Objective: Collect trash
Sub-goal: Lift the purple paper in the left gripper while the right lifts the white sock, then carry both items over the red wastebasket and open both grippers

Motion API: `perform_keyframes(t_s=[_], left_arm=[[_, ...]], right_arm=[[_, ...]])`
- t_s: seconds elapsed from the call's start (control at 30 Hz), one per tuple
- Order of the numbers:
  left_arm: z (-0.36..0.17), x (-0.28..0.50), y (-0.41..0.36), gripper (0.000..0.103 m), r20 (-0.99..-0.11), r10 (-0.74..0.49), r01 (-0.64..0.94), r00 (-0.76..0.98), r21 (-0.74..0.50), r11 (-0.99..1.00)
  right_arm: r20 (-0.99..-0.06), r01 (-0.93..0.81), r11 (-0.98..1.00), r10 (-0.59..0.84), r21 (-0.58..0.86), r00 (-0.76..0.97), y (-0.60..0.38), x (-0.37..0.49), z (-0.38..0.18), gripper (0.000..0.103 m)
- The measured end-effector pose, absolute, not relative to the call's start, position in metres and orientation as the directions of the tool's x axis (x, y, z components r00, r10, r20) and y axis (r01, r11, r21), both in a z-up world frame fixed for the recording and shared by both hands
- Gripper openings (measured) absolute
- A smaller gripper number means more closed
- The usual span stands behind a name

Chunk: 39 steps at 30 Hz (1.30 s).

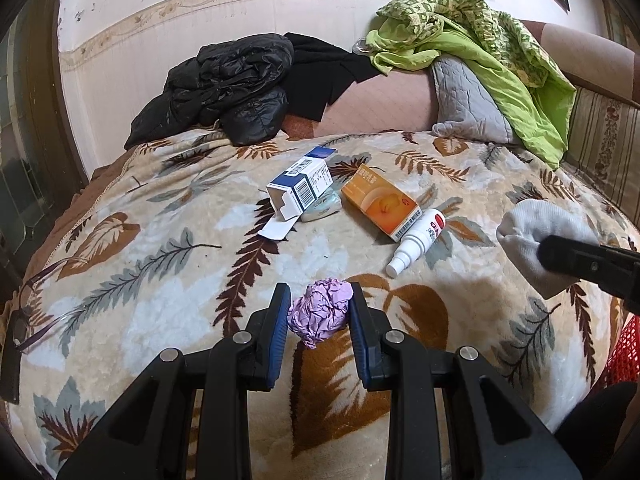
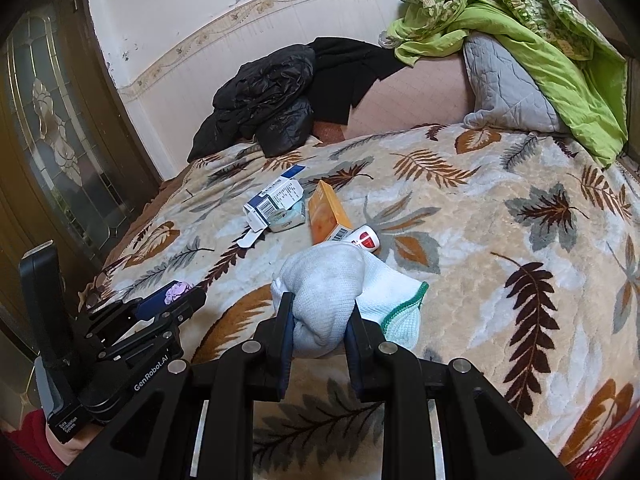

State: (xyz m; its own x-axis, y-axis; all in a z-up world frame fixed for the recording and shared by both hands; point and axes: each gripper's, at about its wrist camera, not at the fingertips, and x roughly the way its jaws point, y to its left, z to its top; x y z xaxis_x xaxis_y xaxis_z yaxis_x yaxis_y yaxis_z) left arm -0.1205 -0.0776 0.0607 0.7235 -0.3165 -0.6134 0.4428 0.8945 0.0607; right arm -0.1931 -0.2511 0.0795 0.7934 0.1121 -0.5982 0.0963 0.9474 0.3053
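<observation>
My left gripper (image 1: 320,306) is shut on a crumpled purple paper ball (image 1: 320,314), held just above the leaf-patterned blanket (image 1: 160,272). In the right wrist view that gripper (image 2: 182,294) and the purple ball (image 2: 178,291) show at the lower left. My right gripper (image 2: 320,308) is shut on a bunched white sock with a green hem (image 2: 332,292). The sock (image 1: 536,240) also appears at the right of the left wrist view. On the blanket beyond lie an open blue-and-white box (image 1: 300,192), an orange box (image 1: 380,200) and a small white spray bottle (image 1: 416,240).
A black jacket (image 1: 228,88), a grey quilted cushion (image 1: 468,96) and green cloth (image 1: 500,40) are piled at the back. Glasses (image 1: 36,304) lie at the blanket's left edge. A red mesh basket (image 1: 624,352) shows at the right edge. A dark door (image 2: 52,140) stands on the left.
</observation>
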Motion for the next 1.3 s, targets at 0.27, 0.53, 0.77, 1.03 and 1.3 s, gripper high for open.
perform_keyframes(t_s=[0.27, 0.53, 0.77, 1.03, 1.3], left_arm=[[0.061, -0.122, -0.078, 0.027, -0.614, -0.317, 0.444, 0.723, 0.061, 0.894], [0.061, -0.124, -0.079, 0.027, -0.616, -0.321, 0.446, 0.719, 0.055, 0.894], [0.066, -0.129, -0.081, 0.027, -0.613, -0.334, 0.459, 0.717, 0.055, 0.887], [0.071, -0.133, -0.084, 0.027, -0.613, -0.349, 0.474, 0.709, 0.047, 0.879], [0.080, -0.146, -0.097, 0.027, -0.620, -0.395, 0.523, 0.679, 0.030, 0.852]], right_arm=[[-0.598, 0.102, 0.950, 0.101, 0.295, 0.795, -0.249, -0.196, 0.080, 0.024], [-0.599, 0.102, 0.950, 0.100, 0.295, 0.795, -0.249, -0.196, 0.080, 0.024], [-0.598, 0.102, 0.949, 0.102, 0.298, 0.795, -0.250, -0.196, 0.080, 0.024], [-0.586, 0.100, 0.949, 0.099, 0.298, 0.804, -0.250, -0.203, 0.083, 0.024], [-0.576, 0.104, 0.937, 0.115, 0.333, 0.809, -0.260, -0.229, 0.091, 0.024]])
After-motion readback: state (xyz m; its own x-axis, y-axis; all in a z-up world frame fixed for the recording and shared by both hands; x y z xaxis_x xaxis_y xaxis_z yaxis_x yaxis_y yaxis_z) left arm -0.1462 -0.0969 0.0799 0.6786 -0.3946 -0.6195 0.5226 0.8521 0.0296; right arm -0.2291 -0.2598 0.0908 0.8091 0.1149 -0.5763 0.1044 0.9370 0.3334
